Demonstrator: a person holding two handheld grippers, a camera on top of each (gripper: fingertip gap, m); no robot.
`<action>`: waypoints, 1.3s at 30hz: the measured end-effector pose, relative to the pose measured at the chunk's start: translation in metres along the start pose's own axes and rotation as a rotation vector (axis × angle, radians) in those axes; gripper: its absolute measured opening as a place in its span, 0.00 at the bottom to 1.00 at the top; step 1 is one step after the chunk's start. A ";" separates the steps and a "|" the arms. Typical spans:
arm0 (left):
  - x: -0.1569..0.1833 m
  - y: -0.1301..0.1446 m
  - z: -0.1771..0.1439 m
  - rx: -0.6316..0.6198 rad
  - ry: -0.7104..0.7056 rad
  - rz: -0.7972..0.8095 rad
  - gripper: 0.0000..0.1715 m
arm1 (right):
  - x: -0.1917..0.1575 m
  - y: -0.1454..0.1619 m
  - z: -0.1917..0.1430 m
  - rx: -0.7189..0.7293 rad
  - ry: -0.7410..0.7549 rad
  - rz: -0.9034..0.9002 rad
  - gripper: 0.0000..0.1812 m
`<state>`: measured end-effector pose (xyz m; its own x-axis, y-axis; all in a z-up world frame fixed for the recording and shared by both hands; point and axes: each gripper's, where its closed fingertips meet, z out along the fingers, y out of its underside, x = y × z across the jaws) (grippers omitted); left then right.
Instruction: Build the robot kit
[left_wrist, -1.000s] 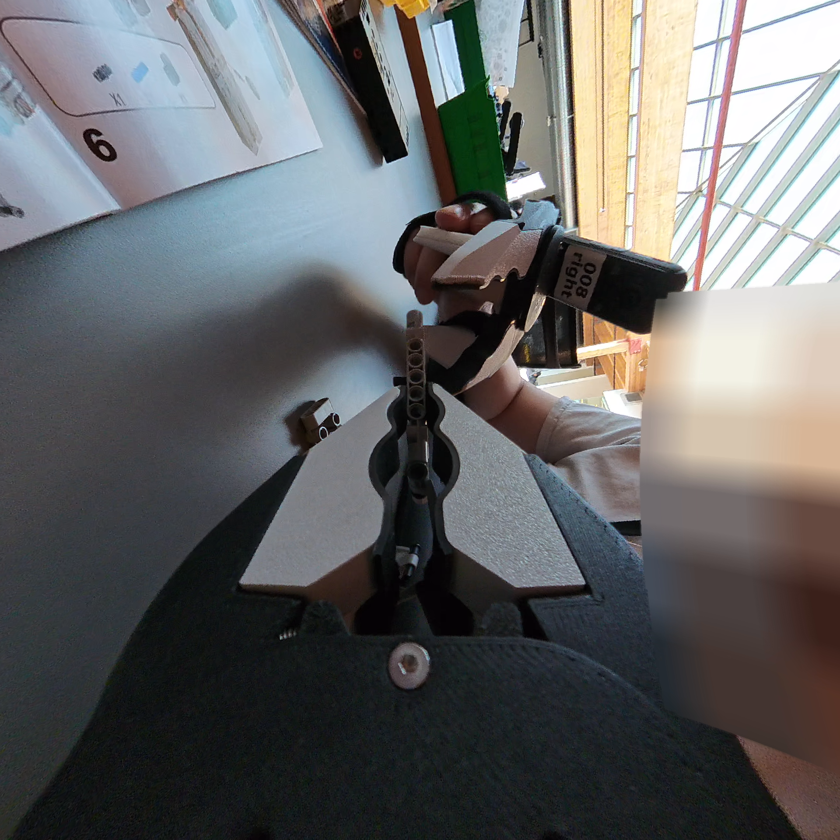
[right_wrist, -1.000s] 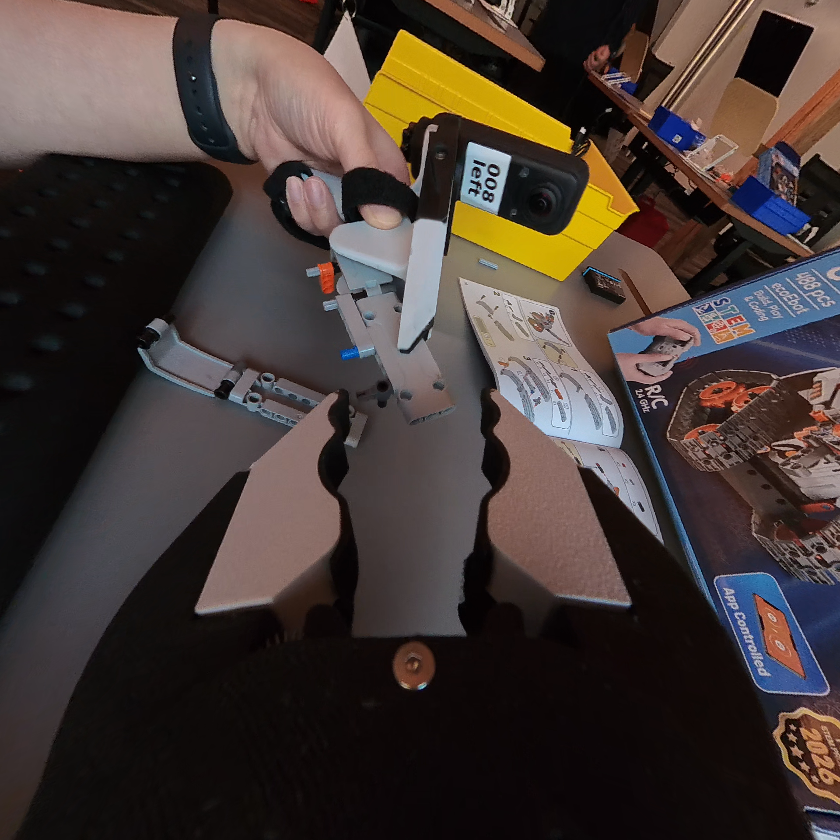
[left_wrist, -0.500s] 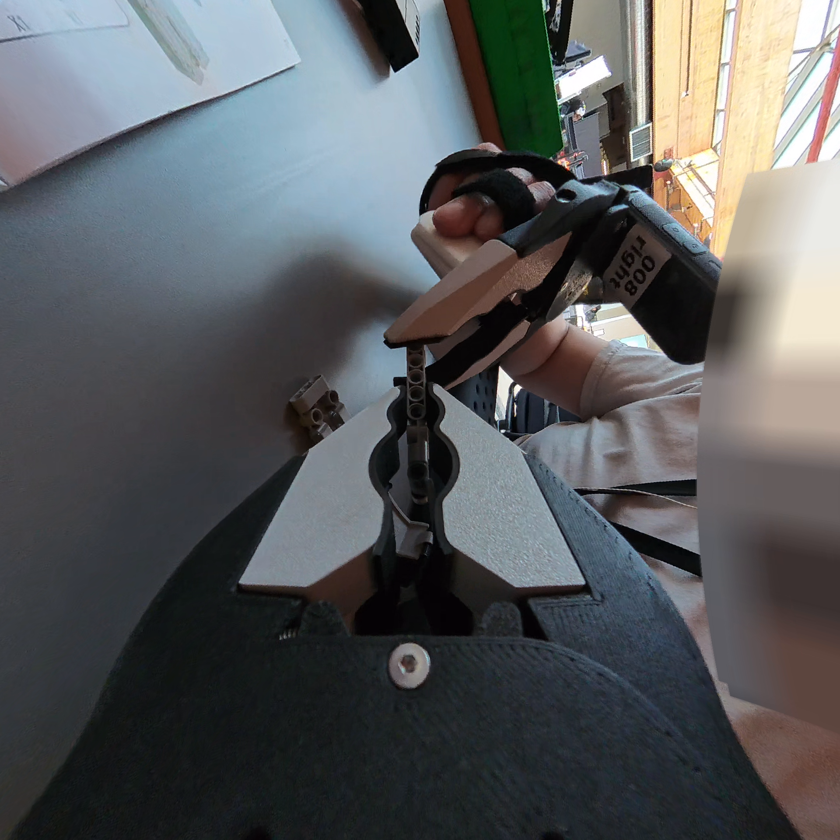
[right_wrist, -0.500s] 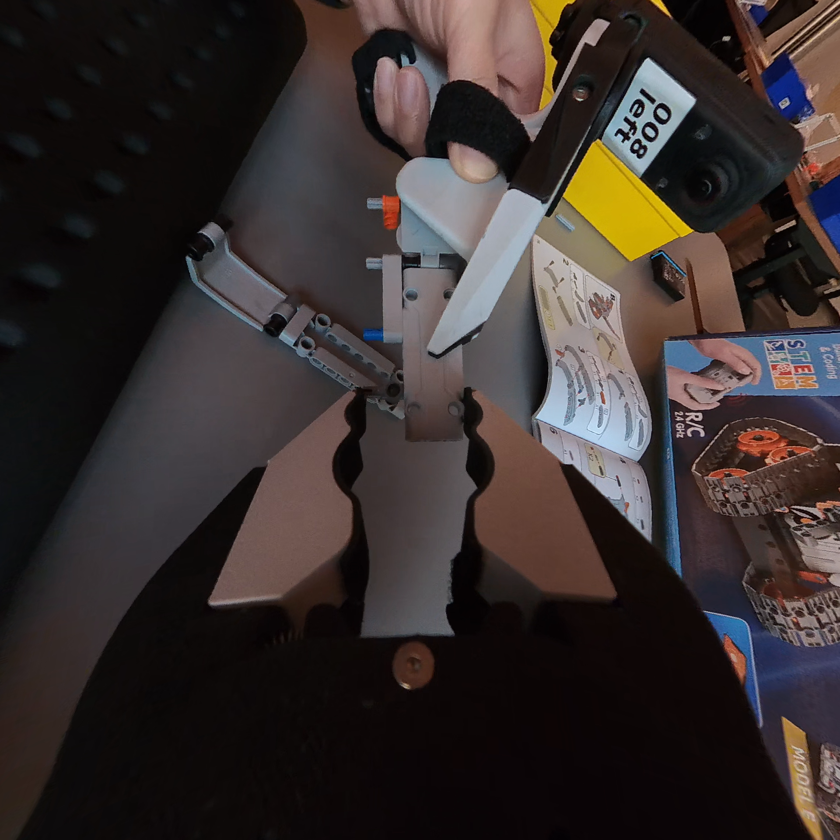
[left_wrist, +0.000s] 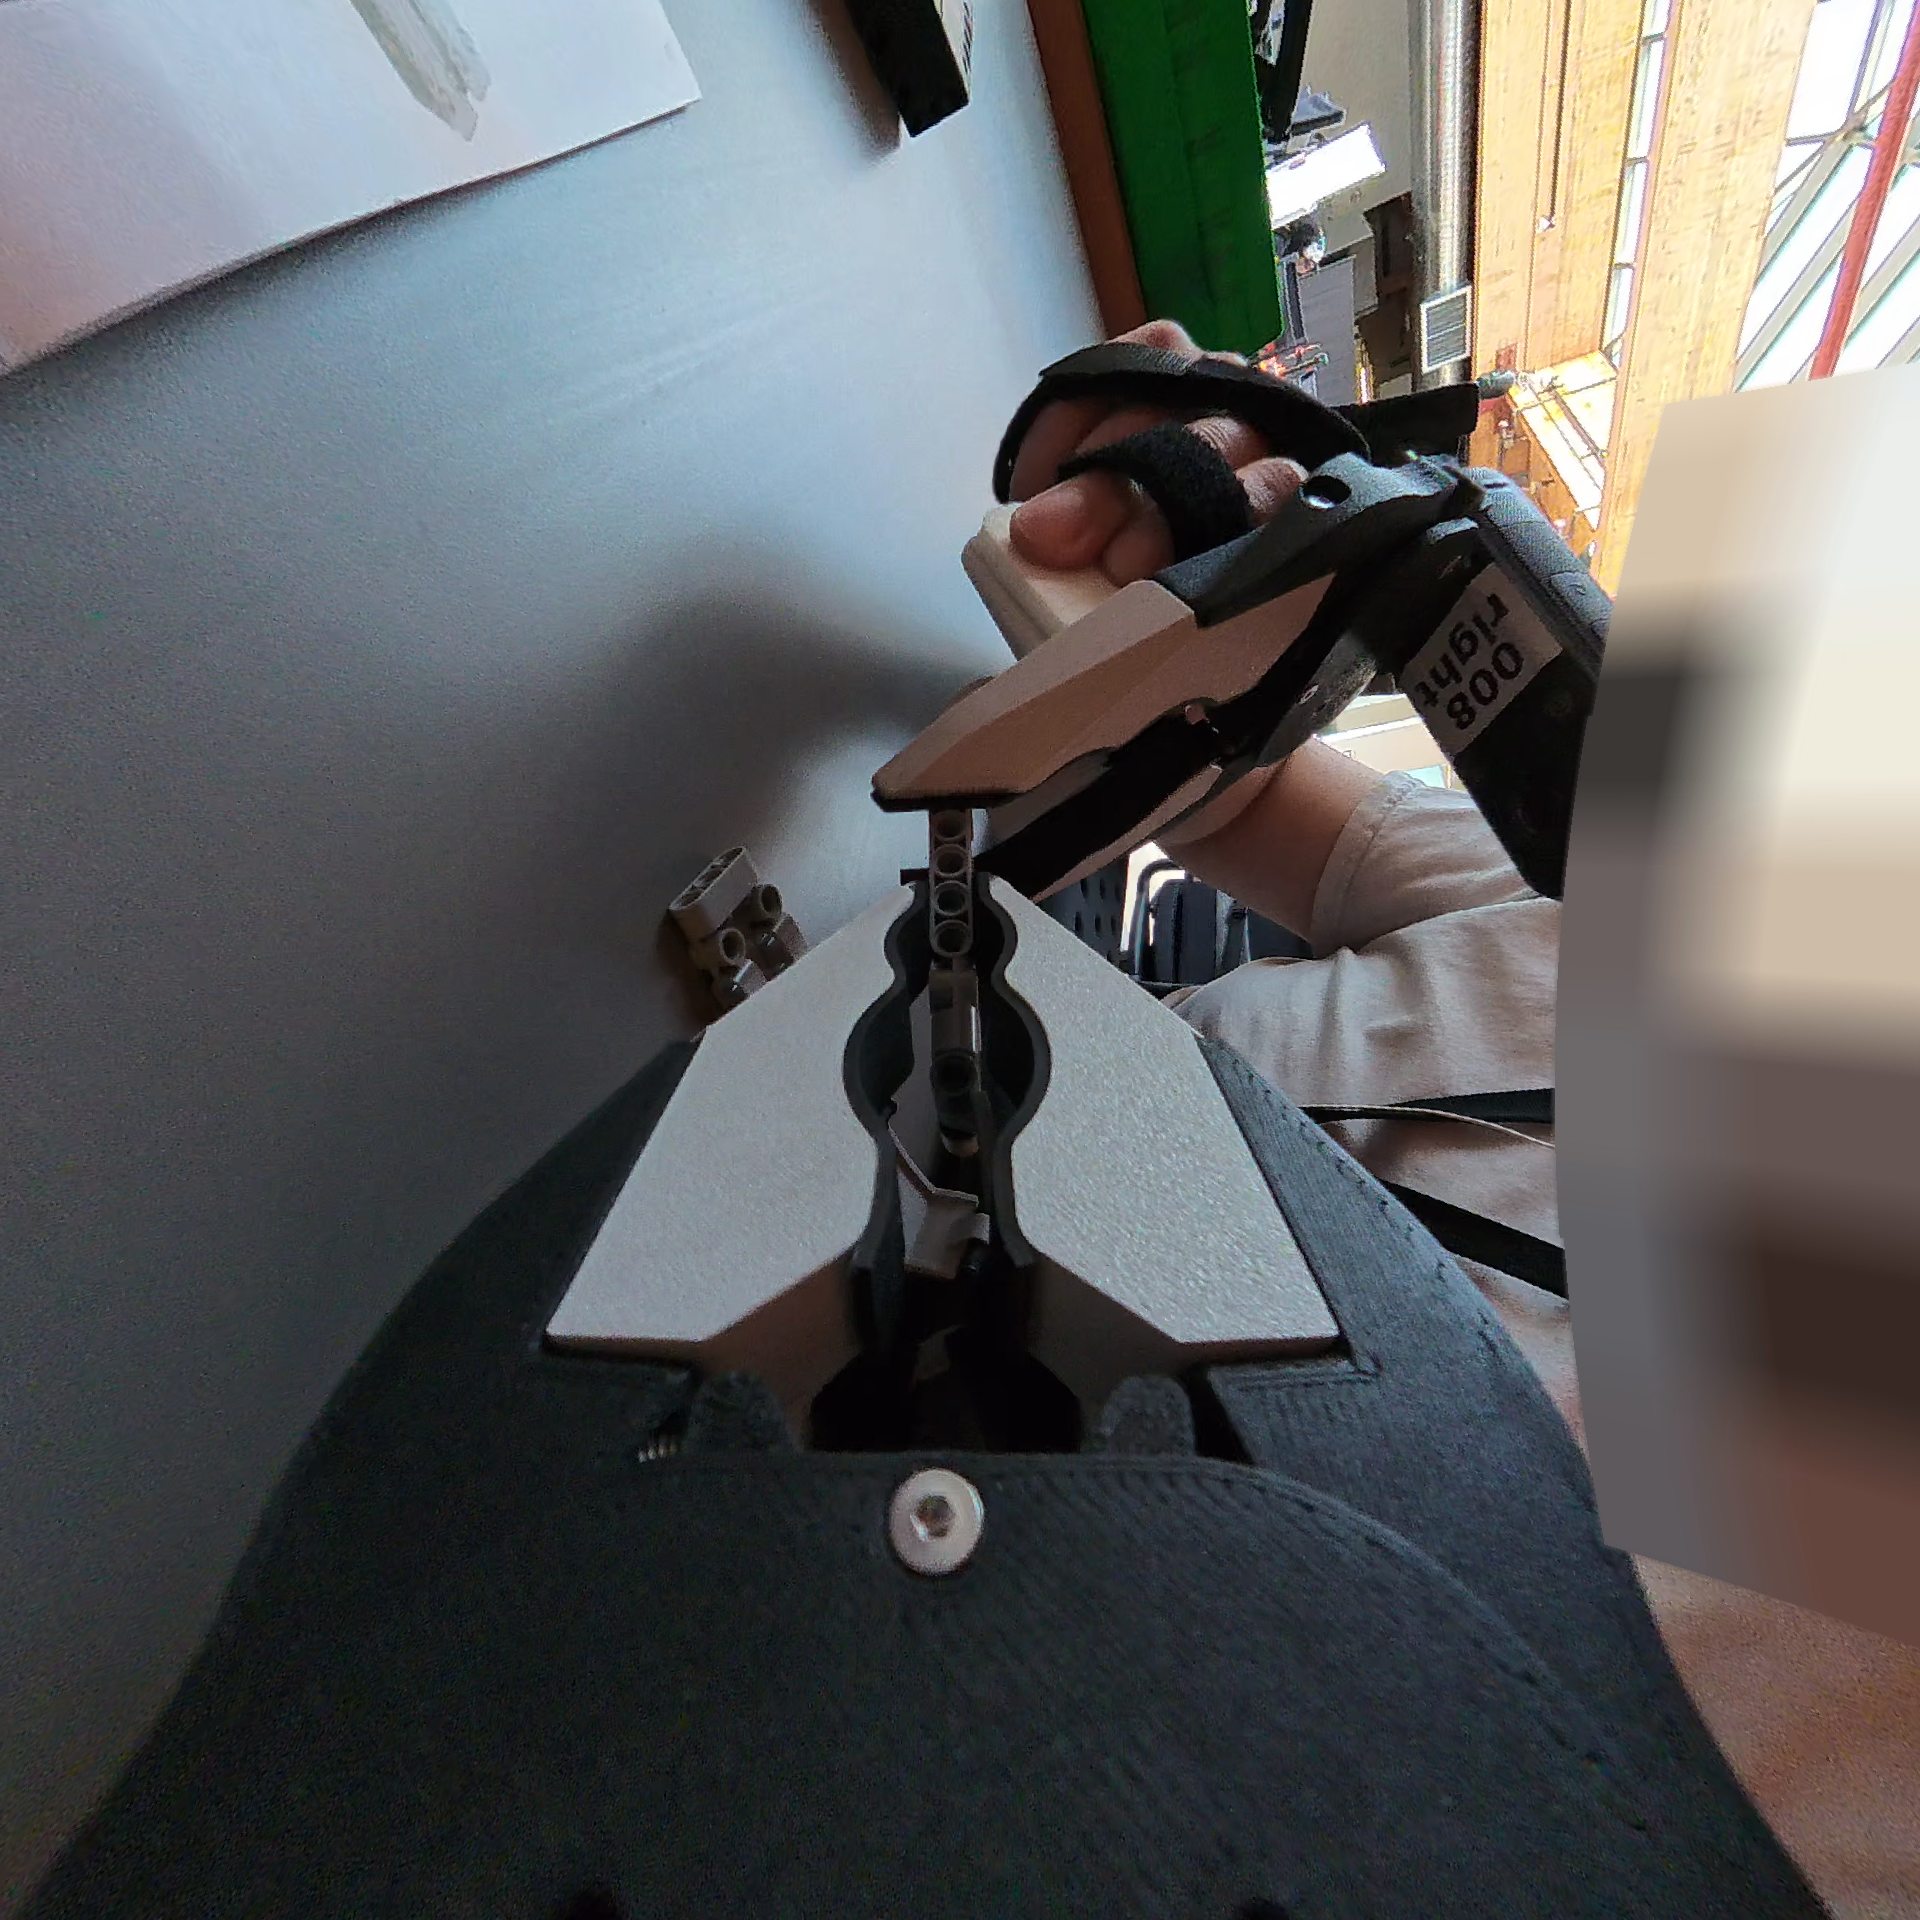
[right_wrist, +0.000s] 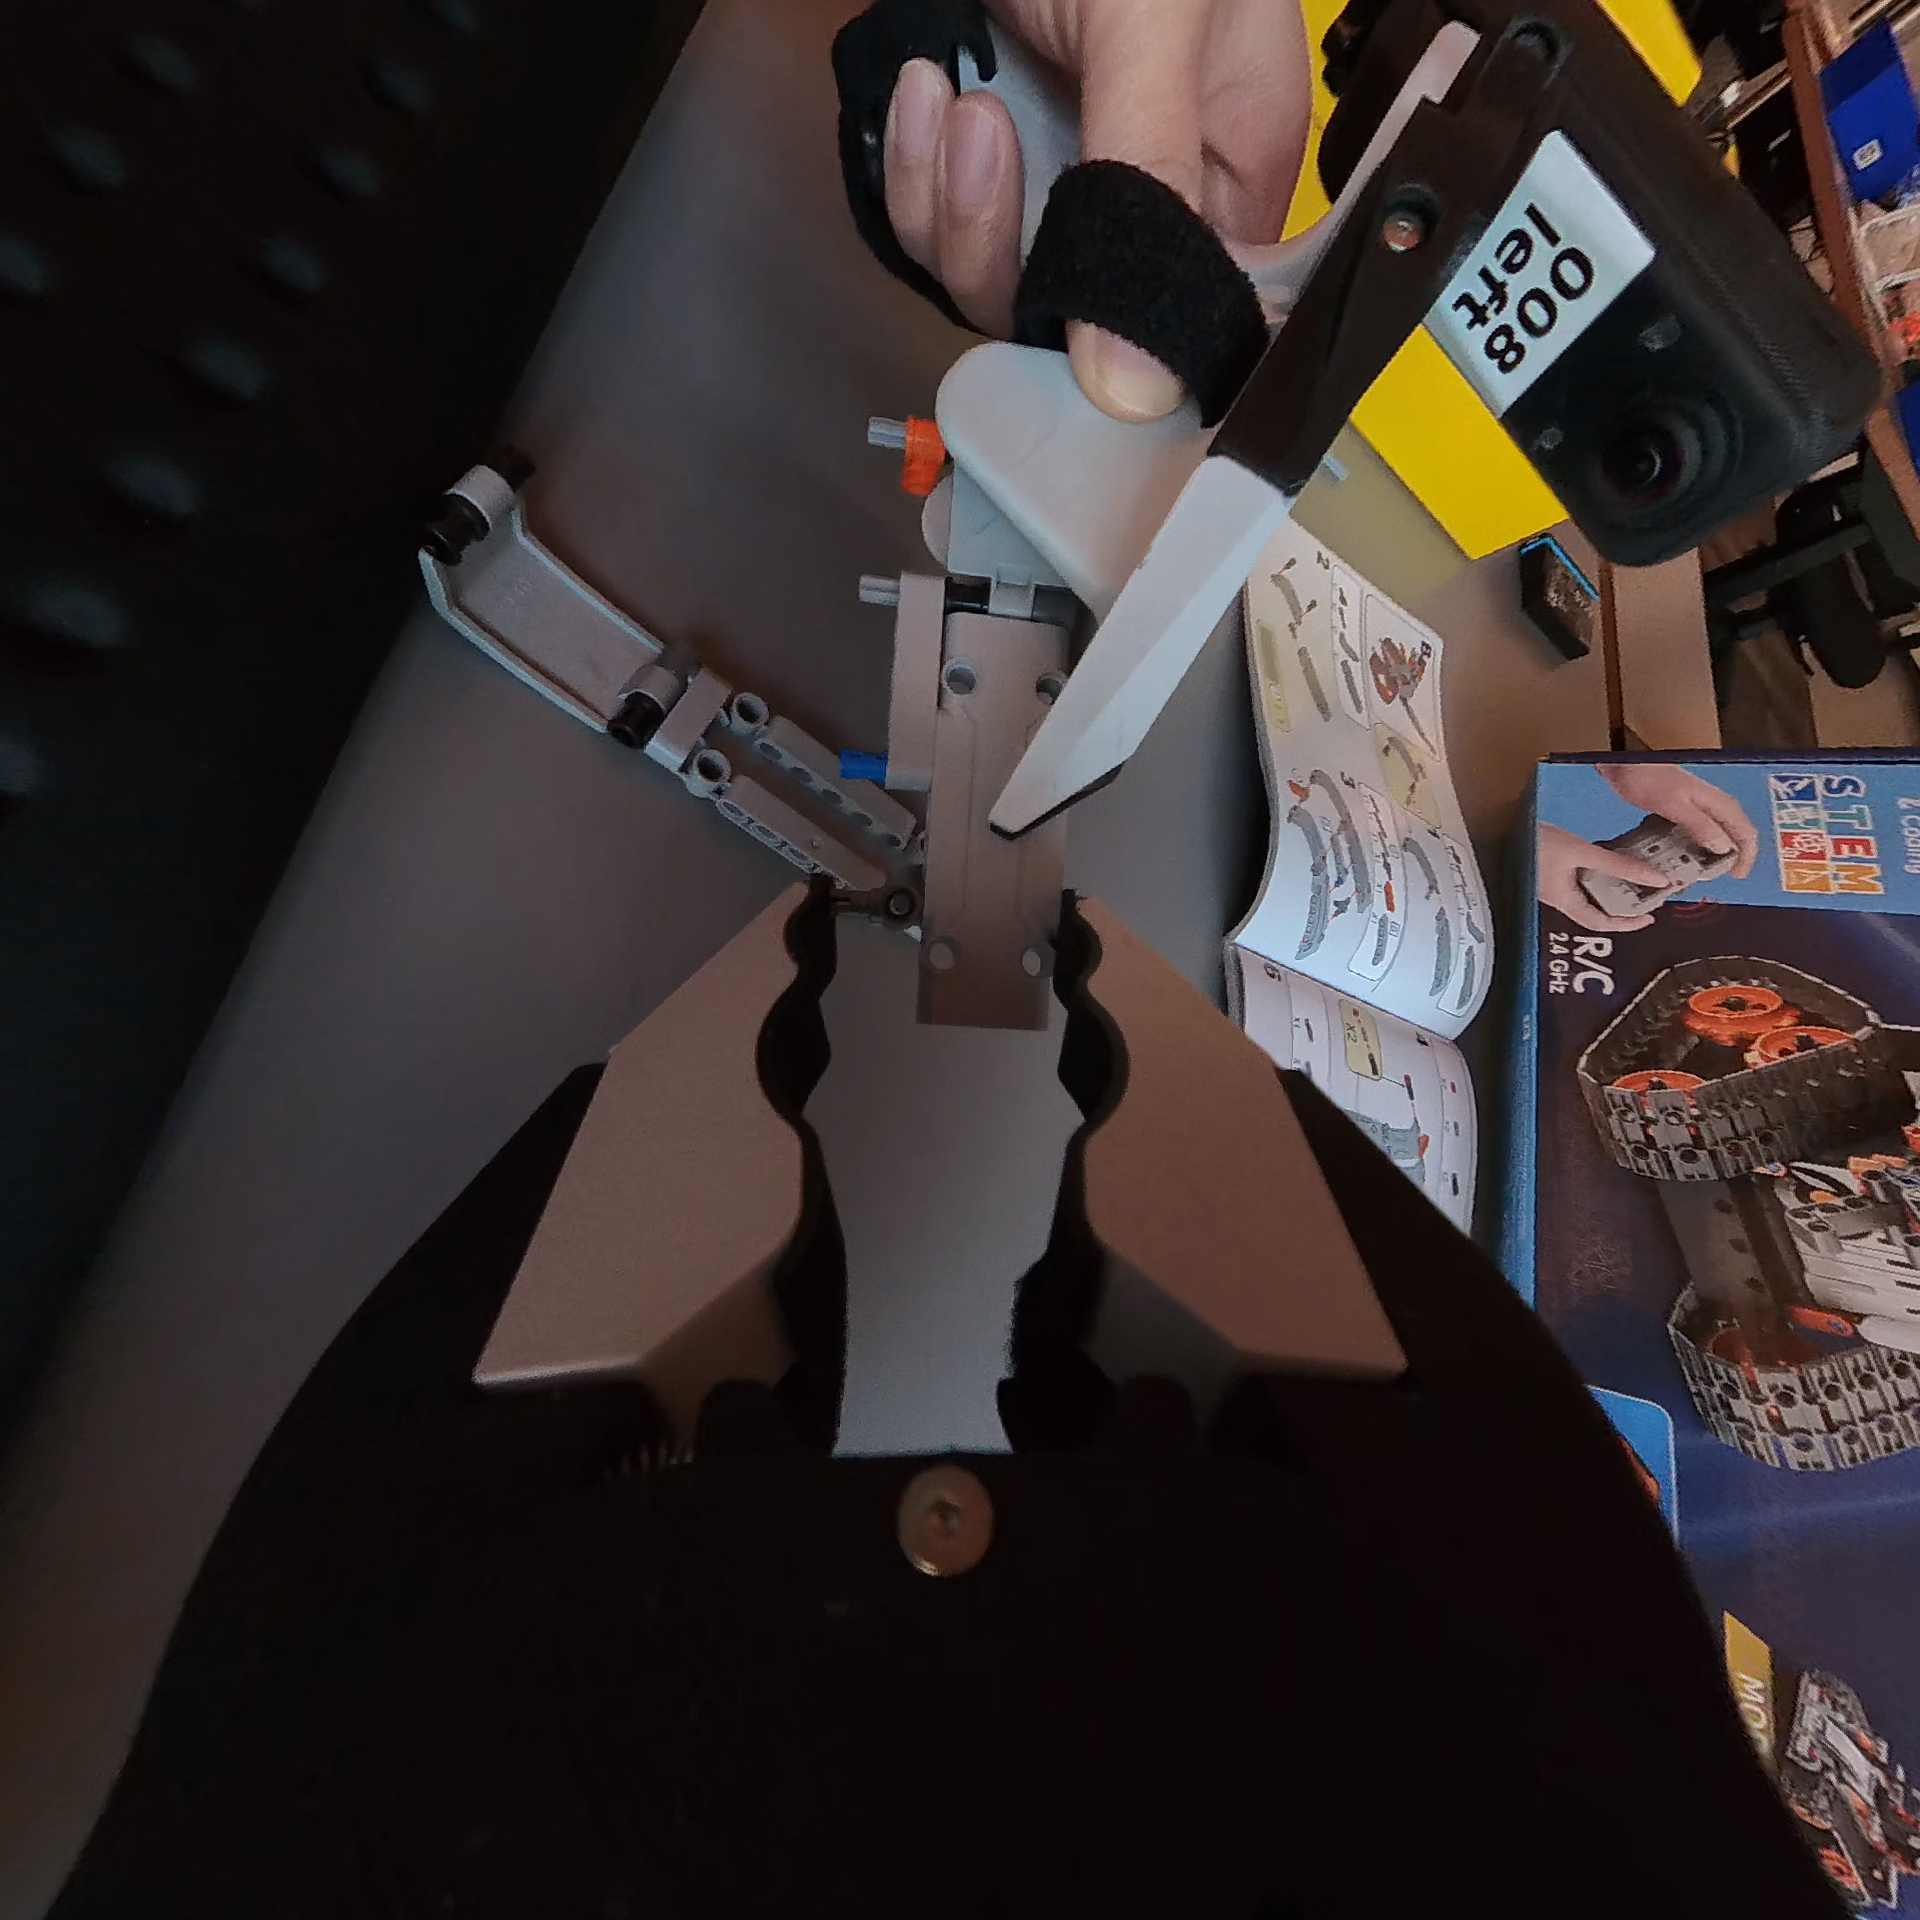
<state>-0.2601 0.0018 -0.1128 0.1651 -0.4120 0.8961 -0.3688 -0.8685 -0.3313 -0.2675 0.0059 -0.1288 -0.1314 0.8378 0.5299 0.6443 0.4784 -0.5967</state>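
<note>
My left gripper (left_wrist: 954, 899) is shut on a grey brick assembly (left_wrist: 952, 868), seen edge-on with a holed beam poking past the tips. In the right wrist view the assembly (right_wrist: 982, 831) is a flat grey panel with orange and blue pins, held above the table by the left gripper (right_wrist: 1013, 810). My right gripper (right_wrist: 940, 920) is open, with the panel's lower end between its fingertips. It also shows in the left wrist view (left_wrist: 951, 831), its fingers either side of the beam tip. A second grey assembly (right_wrist: 582, 644) lies on the table, left of the panel.
A small grey connector (left_wrist: 732, 920) lies on the grey table (left_wrist: 364, 623). An open instruction booklet (right_wrist: 1361, 831) and a blue box (right_wrist: 1714, 1039) lie to the right, and a yellow bin (right_wrist: 1455, 436) stands behind. A black perforated surface (right_wrist: 156, 416) borders the table's left. My two grippers' fingertips are within a few centimetres of each other.
My right gripper has moved forward until the panel's end sits between its fingertips, and its jaws have narrowed a little. My left gripper has kept hold of the assembly and turned it upright.
</note>
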 end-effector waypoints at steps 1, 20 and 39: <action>0.000 0.001 0.000 -0.003 0.002 -0.005 0.03 | -0.001 0.000 0.000 -0.002 -0.010 0.008 0.23; 0.003 -0.015 -0.018 0.112 0.081 -0.058 0.03 | 0.020 -0.004 -0.013 0.119 0.073 0.131 0.32; 0.002 -0.026 -0.023 0.186 0.035 -0.030 0.03 | 0.034 0.005 -0.013 0.105 0.147 0.162 0.31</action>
<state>-0.2716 0.0298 -0.0958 0.1401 -0.3783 0.9150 -0.1881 -0.9175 -0.3505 -0.2590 0.0334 -0.1057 0.0835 0.8621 0.4999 0.5652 0.3721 -0.7362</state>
